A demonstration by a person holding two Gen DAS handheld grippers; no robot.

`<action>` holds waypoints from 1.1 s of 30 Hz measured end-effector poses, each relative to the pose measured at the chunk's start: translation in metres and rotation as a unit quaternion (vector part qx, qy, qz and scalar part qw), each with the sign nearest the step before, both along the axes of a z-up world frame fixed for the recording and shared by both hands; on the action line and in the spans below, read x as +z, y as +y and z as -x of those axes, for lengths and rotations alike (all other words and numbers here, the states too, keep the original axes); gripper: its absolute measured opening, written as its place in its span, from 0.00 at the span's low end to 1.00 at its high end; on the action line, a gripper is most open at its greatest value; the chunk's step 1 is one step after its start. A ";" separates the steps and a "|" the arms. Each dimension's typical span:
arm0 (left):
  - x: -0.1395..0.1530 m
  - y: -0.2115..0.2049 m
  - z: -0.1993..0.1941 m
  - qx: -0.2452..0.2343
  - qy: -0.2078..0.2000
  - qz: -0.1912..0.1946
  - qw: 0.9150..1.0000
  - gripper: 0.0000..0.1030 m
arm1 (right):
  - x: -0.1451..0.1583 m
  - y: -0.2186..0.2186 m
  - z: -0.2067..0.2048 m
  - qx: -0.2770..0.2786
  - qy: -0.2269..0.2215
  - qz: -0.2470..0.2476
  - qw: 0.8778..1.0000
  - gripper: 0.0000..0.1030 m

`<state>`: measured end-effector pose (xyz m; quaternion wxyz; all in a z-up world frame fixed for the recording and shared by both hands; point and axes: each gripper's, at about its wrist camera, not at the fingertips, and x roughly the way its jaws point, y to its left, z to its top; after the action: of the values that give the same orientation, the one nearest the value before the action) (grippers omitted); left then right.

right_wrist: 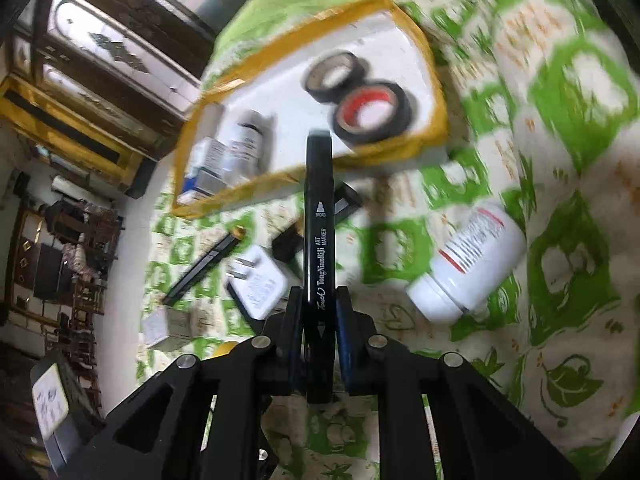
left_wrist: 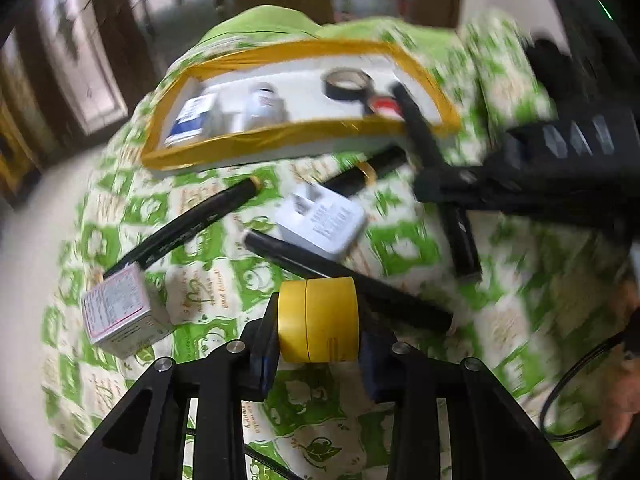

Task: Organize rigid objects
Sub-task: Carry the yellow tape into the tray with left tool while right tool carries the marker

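Left gripper (left_wrist: 318,354): jaws narrowed onto yellow plastic tape roll (left_wrist: 318,320), pinched at lower centre. Right gripper (right_wrist: 318,334): jaws nearly together, clamping black art marker (right_wrist: 318,240) upright at centre, tip before white foam tray with yellow taped rim (right_wrist: 436,108). Right view only: white plastic pill bottle (right_wrist: 468,264), lying at right on the green-patterned cloth (right_wrist: 560,160). Left view only: small grey printed box (left_wrist: 120,312), lower left.

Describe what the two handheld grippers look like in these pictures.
Both the left gripper and the right gripper are matte black, built from angular linkage arms with triangular cut-outs and round silver pivot bolts. Their fingers carry dark blue pads. A thin black cable loops beside a bare hand at the left-wrist view's right edge; no sleeve shows.
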<state>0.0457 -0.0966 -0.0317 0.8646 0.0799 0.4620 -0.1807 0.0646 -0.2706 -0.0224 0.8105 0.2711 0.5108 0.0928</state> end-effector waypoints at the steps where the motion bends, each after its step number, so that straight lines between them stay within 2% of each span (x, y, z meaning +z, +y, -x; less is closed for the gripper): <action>1: 0.002 0.009 -0.003 0.012 0.007 0.023 1.000 0.33 | 0.004 -0.001 0.000 0.000 -0.007 0.001 1.000 0.14; 3: 0.007 0.025 -0.009 0.032 0.016 0.064 0.997 0.33 | 0.008 -0.003 0.001 -0.002 -0.014 0.002 1.000 0.14; 6: 0.015 0.037 -0.010 0.046 0.010 0.097 0.994 0.33 | 0.009 -0.008 0.000 -0.008 -0.014 -0.004 1.000 0.14; 11: 0.025 0.039 -0.010 0.044 0.003 0.106 0.993 0.33 | 0.014 -0.014 -0.001 -0.014 -0.019 -0.015 1.000 0.14; 17: 0.038 0.027 -0.020 0.029 -0.007 0.098 0.995 0.33 | 0.031 -0.025 -0.006 -0.024 -0.036 -0.012 0.999 0.14; 24: 0.060 0.008 -0.051 0.016 -0.015 0.117 0.993 0.33 | 0.047 -0.038 -0.025 -0.039 -0.049 -0.007 0.998 0.14; 28: 0.069 -0.002 -0.071 0.012 -0.015 0.124 0.992 0.33 | 0.057 -0.044 -0.047 -0.040 -0.056 0.018 0.997 0.14; 33: 0.070 -0.014 -0.097 0.014 -0.008 0.123 0.992 0.33 | 0.067 -0.051 -0.075 -0.039 -0.070 0.100 0.992 0.14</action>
<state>0.1431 -0.1106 0.0379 0.8737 -0.0322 0.4306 -0.2238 0.1397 -0.3211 0.0445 0.8701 0.2011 0.4490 0.0287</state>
